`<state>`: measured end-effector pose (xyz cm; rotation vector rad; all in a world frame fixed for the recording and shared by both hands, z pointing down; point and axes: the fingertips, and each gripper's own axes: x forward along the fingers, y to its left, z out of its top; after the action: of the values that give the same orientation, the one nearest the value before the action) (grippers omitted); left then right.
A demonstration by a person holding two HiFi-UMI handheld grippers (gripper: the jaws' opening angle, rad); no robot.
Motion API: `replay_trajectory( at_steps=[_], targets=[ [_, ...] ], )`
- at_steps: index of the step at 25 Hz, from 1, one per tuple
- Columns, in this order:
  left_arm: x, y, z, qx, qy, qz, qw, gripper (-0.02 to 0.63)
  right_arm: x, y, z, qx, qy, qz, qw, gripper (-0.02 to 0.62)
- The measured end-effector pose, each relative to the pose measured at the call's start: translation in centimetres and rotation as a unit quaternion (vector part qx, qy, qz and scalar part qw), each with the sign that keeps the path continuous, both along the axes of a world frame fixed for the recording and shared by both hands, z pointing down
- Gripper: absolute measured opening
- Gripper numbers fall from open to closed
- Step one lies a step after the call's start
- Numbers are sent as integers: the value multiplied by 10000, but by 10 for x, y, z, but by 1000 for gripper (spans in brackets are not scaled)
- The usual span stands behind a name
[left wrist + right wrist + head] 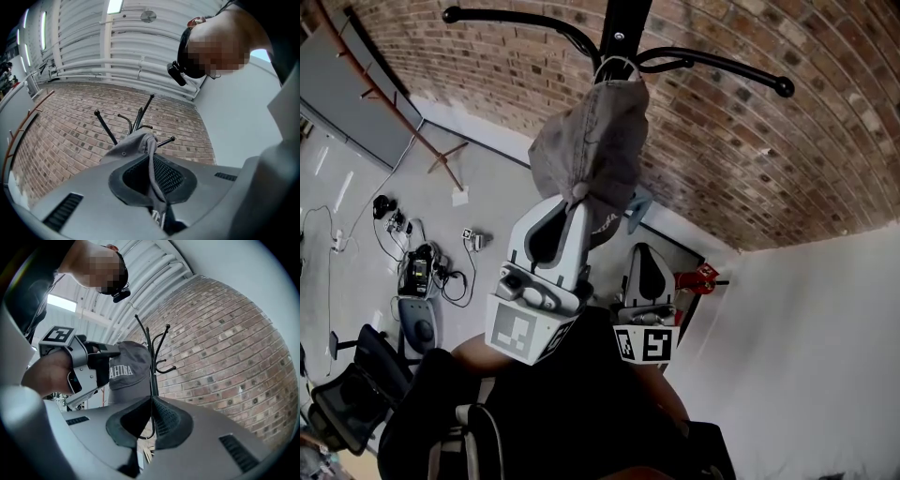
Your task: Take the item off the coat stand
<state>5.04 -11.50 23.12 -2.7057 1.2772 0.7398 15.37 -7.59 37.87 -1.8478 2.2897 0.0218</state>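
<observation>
Grey cap (591,141), pinched by left gripper (578,202), hangs on coat stand (623,28).

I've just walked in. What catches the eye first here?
A grey cap hangs on a black coat stand before a brick wall, top centre of the head view. The left gripper pinches the cap's fabric from below; the right gripper sits beside it, shut and empty.

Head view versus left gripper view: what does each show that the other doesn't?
Only the head view: the right gripper and cables on the floor. Only the left gripper view: the left gripper shut on the fabric of the cap, plus a ceiling light. Both: the cap, the coat stand and the brick wall.
</observation>
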Motion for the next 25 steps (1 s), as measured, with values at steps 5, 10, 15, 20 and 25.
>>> replay_trajectory(
  at_steps=[5,10,15,20,25],
  targets=[
    [-6,0,-1,18,59,101,9999,34,-3,1,-25,467,466,274,9974,21],
    [-33,3,-3,-214,72,403,9989,33,-19,-7,-45,387,77,342,9986,21],
    [-70,15,7,-88,166,620,9979,32,-30,-10,-71,485,-67,518,9975,21],
    [-92,1,1,-380,71,899,9952,34,-43,-9,-87,596,15,713,9957,21],
    [-102,-6,18,-429,-19,1081,9932,34,-63,-12,-90,575,105,823,9949,21]
  ],
)
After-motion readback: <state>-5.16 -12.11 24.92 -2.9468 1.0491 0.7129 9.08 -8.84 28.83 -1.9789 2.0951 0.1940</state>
